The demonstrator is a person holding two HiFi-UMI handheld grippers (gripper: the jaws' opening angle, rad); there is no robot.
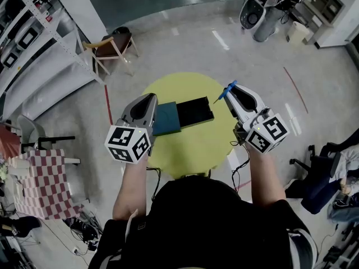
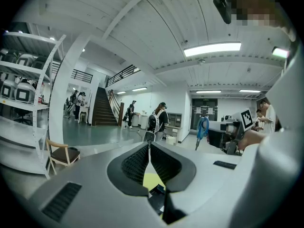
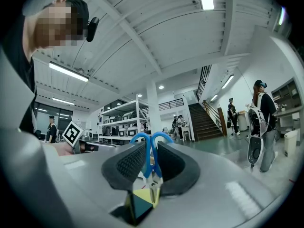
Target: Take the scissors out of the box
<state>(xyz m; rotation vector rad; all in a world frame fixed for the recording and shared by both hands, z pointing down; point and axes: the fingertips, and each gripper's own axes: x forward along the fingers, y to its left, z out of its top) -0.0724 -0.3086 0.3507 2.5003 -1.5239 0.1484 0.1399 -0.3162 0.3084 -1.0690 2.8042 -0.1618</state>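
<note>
The blue-handled scissors point(image 1: 225, 92) hang in the air over the right side of the round yellow table point(image 1: 196, 147), with my right gripper point(image 1: 230, 89) shut on them. In the right gripper view the two handle loops point(image 3: 153, 137) stick up between the pads of the right gripper point(image 3: 151, 153) and the blades point down. The box's black tray point(image 1: 194, 111) lies open on the table, its teal lid point(image 1: 167, 119) beside it on the left. My left gripper point(image 1: 150, 98) hovers over the lid's left edge, its pads point(image 2: 137, 161) closed together with nothing between them. The left gripper view shows the scissors point(image 2: 203, 128) at the right.
A wooden chair point(image 1: 115, 46) stands beyond the table, white shelving point(image 1: 39, 32) at the far left, a checked cloth point(image 1: 47, 184) at the near left. A white machine point(image 1: 263, 7) is at the top right, an office chair point(image 1: 320, 167) at the right. People point(image 2: 158, 120) walk in the hall.
</note>
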